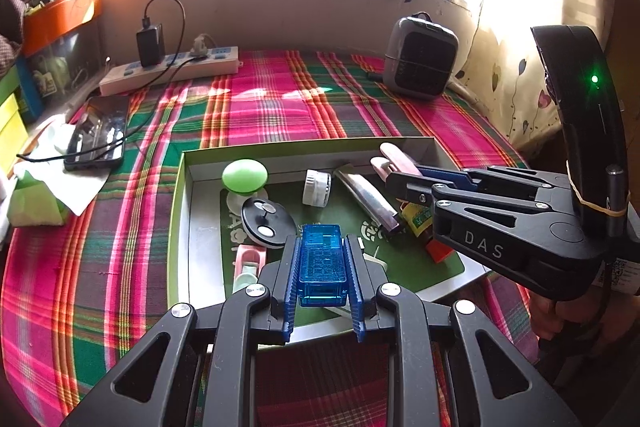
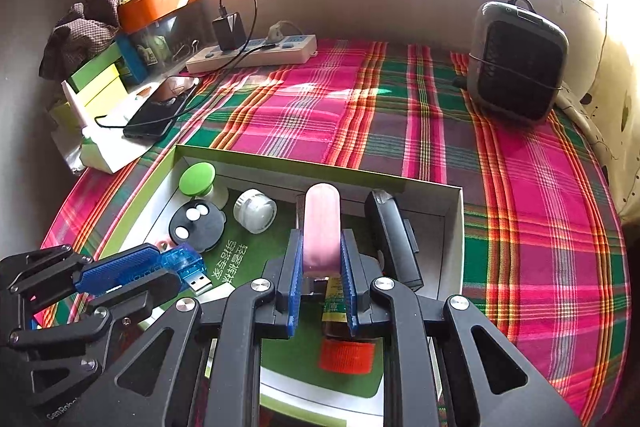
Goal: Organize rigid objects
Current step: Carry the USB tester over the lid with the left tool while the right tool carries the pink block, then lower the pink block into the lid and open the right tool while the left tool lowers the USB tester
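two tools clamped: left tool (image 1: 322, 267) grips blue usb adapter (image 1: 322, 259), right tool (image 2: 320, 267) grips pink case (image 2: 321, 231), above box (image 2: 454, 219).

Your left gripper (image 1: 323, 267) is black linkage arms joined with silver screws, its fingers lined with ribbed blue pads (image 1: 290, 279). Your right gripper (image 2: 322, 267) is built the same; seen from the left wrist it carries white "DAS" lettering and a black curved housing (image 1: 584, 107) with a green light, strapped by a yellow rubber band.

Left gripper (image 1: 322, 267) clamping blue translucent dongle (image 1: 322, 263) above shallow box (image 1: 180, 211), right gripper (image 1: 394, 179) seemingly gripping pink case (image 1: 394, 153)
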`<action>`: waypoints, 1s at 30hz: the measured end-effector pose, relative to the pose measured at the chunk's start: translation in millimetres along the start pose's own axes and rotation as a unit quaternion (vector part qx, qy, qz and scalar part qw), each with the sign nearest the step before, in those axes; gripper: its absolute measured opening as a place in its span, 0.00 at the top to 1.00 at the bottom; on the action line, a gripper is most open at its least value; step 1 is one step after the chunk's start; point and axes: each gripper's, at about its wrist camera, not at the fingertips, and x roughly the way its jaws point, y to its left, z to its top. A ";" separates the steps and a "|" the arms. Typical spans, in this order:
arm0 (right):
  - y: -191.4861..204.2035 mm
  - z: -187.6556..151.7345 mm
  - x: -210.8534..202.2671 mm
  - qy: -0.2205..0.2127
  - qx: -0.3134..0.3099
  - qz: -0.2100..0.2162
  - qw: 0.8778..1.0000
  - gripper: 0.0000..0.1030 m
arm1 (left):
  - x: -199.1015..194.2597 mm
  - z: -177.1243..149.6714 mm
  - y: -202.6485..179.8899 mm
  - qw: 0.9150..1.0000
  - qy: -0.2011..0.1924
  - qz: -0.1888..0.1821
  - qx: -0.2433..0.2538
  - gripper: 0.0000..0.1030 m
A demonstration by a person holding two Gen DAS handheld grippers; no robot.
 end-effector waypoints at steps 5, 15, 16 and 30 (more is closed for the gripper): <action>-1.7 3.4 5.7 0.003 -0.002 -0.007 1.000 0.82 | 8.3 2.1 0.8 1.000 0.007 0.002 -0.002 0.80; -6.5 4.4 19.1 0.014 0.001 -0.015 1.000 0.82 | 20.0 4.4 -0.6 1.000 0.014 0.009 0.002 0.80; -6.7 4.3 20.1 0.014 0.000 -0.015 1.000 0.82 | 20.8 4.7 -0.7 1.000 0.015 0.010 0.002 0.80; -8.1 2.5 27.4 0.017 -0.001 -0.023 1.000 0.82 | 28.3 6.0 1.5 1.000 0.022 0.015 0.001 0.80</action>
